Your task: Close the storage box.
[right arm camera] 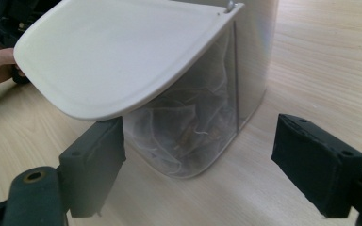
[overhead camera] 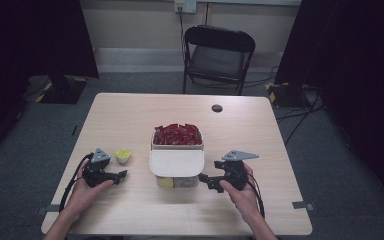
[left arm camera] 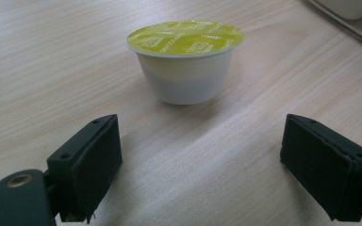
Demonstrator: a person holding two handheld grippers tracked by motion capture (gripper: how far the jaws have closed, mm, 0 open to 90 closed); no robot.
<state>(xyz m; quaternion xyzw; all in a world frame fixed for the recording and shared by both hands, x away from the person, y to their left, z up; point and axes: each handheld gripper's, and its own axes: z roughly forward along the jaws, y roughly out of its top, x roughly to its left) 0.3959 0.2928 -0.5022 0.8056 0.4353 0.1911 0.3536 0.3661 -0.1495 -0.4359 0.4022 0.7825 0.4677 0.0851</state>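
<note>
My left gripper sits at the lower left of the high view, its jaws spread wide with nothing between them; in the left gripper view the small white cup with the yellow-green foil lid stands upright in the upper middle of the frame, just ahead of the jaws and apart from both pads; in the high view that cup rests on the table, just beside the left gripper and left of the container. My right gripper lies at the lower right of centre in the high view, close to the container's right side; its jaws stand wide and grip nothing. In the right gripper view the white lid tilts across the upper left of the frame, hinged up over a clear compartment of pale sachets; the far compartment holds red packets.
</note>
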